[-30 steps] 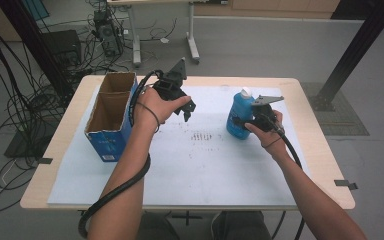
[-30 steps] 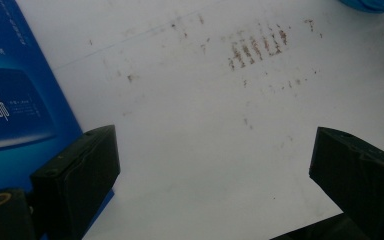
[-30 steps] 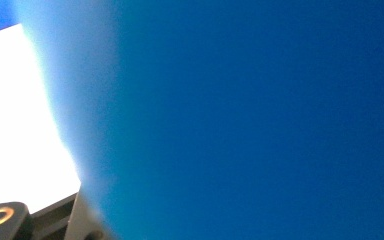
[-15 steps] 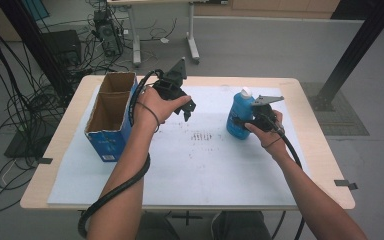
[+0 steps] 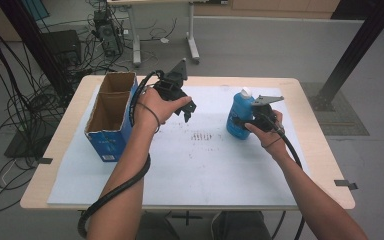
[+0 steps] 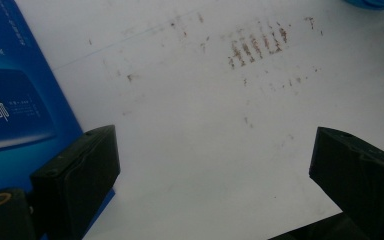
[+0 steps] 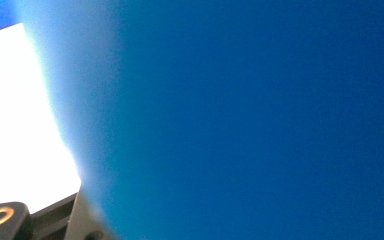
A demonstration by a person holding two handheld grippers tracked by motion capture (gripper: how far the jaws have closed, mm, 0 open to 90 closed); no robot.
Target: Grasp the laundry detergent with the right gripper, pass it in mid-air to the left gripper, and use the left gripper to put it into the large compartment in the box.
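Covering wooden table (image 5: 310, 150), white mat (image 5: 205, 165).

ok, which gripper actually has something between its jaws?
The right gripper: shut on the blue bottle. The left gripper hangs open above the mat, beside the box.

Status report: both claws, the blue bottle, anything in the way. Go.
Right claw shut on blue bottle, upright on the mat. Left claw open, nothing between its jaws, beside the cardboard box. Mat between bottle and box bare.
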